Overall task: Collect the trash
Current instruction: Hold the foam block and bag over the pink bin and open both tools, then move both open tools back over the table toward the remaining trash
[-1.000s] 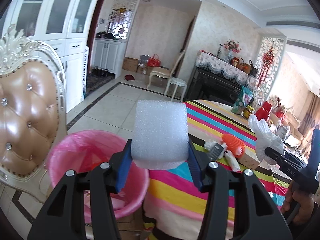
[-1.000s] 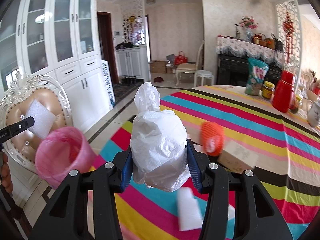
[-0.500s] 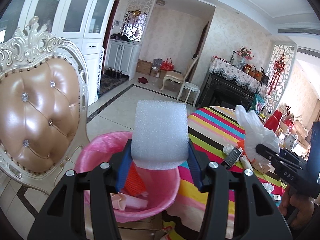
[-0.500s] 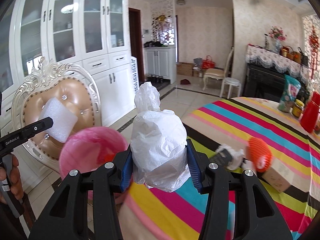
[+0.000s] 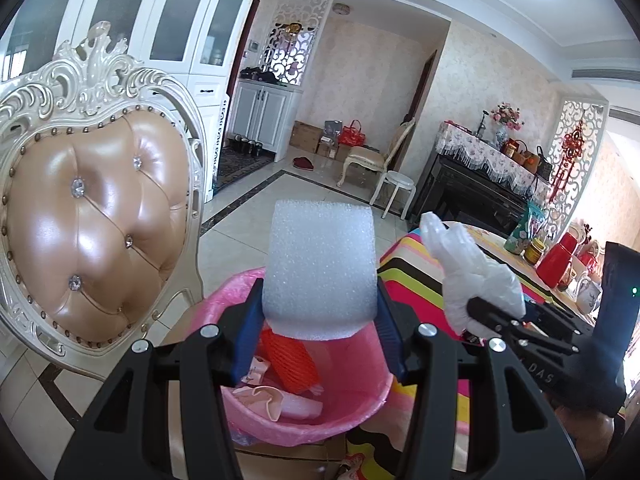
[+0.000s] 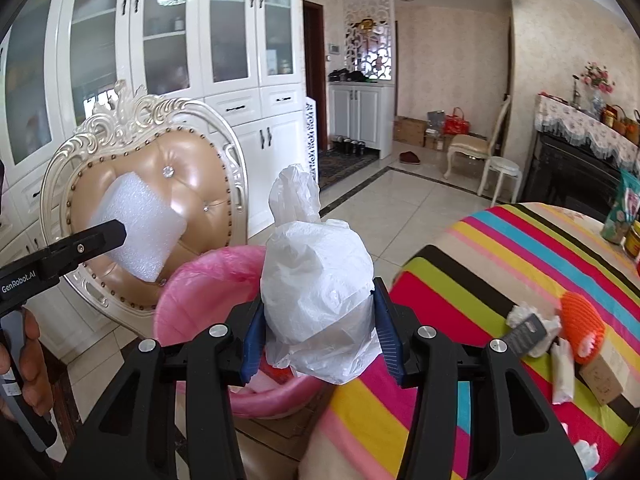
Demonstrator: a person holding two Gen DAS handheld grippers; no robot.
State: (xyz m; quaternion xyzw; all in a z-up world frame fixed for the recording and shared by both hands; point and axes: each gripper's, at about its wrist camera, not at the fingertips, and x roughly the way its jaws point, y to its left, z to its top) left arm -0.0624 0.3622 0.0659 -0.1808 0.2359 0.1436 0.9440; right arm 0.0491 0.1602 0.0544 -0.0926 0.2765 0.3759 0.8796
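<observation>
A tufted tan chair [image 5: 92,240] with an ornate cream frame filled the nine o'clock side of the left wrist view, standing just beside the pink-lined trash bin [image 5: 356,404]. The desk [image 6: 532,264], under a bright striped cloth, ran off toward three o'clock in the right wrist view, its near edge close to the bin. The bin sat low at six o'clock in both views and already held an orange mesh piece [image 5: 288,364] and pale crumpled scraps. The left claw [image 5: 318,344] was clamped on a white foam block [image 5: 320,272], its blue pads pressed against the block's two sides, and the block hung above the bin's opening. The right claw [image 6: 318,340] gripped a white plastic bag [image 6: 316,280], knotted at the top, between its pads; from that camera the bag sat over the bin's near rim, at the desk's edge. On the desk at four o'clock in the right wrist view lay more trash: an orange foam net [image 6: 580,324] atop a small cardboard box [image 6: 608,376], a dark wrapper [image 6: 524,334] and white crumpled bits, close together and well apart from the bin
</observation>
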